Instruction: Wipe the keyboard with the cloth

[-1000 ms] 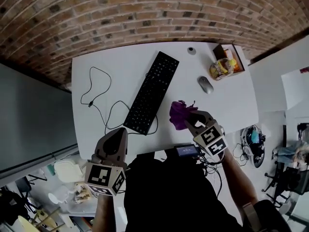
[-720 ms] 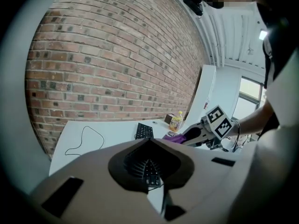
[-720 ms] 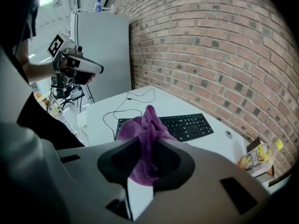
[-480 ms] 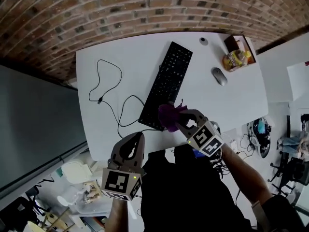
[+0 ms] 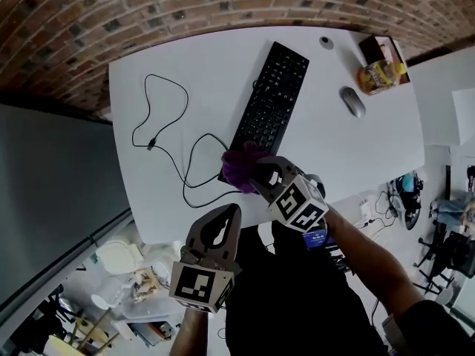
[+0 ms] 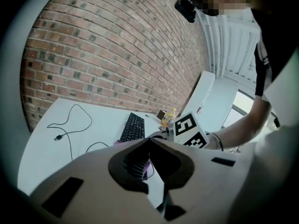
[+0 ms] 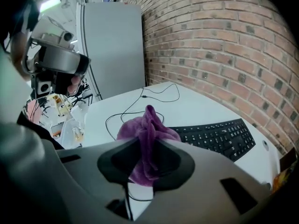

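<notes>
Behind the white table (image 5: 349, 147) I see a brick wall (image 5: 148, 13). My right hand-held gripper (image 5: 257, 178) is clamped on the purple cloth (image 5: 237, 165), which is at the near end of the black keyboard (image 5: 273, 99); if it touches the keys I cannot tell. My left hand-held gripper (image 5: 228, 215) has its jaws together, with nothing in them, at the table's near edge.

White table (image 5: 349, 154) carries a black keyboard (image 5: 273, 99), loose cable (image 5: 151, 144) and mouse (image 5: 352, 101).
</notes>
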Demonstrator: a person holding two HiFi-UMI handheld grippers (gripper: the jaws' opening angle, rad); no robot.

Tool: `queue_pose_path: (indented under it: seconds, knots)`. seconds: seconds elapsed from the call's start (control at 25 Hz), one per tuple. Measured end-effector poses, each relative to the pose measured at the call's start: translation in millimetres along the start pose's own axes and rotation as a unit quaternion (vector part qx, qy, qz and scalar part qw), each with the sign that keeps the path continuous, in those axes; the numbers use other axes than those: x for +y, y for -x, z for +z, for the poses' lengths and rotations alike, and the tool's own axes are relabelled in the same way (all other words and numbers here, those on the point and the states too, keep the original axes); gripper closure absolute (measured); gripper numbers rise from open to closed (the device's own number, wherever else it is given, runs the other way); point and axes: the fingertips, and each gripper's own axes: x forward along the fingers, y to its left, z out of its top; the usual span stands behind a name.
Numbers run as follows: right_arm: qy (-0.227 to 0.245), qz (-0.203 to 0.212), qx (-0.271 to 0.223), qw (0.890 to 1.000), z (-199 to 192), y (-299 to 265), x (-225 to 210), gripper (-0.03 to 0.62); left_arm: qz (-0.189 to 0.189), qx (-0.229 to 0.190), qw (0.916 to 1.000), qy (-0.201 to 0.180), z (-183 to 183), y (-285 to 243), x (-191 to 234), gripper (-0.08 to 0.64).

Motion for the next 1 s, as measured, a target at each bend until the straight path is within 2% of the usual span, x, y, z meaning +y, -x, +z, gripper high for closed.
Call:
queue_pose_path:
  seconds: [0.24,0.56,1.0]
  knots:
    - [0.014,0.011,0.006,1.0,-6.8,-29.7,7.0,0.495,0.026,-0.002,0.9995,0.02,-0.9,-4.3,10.5,0.546]
    - [0.023,0.025,0.001,0.999,-4.6,-35.5,7.3,0.495,0.043,0.003,0.9984,0.036,3.0,-7.2,11.7,0.546]
    - [0.033,0.017,-0.001,0.999,-4.2,-33.7,-30.6,0.495,0.05,0.014,0.9976,0.045,6.3,-30.4,4.1,0.546]
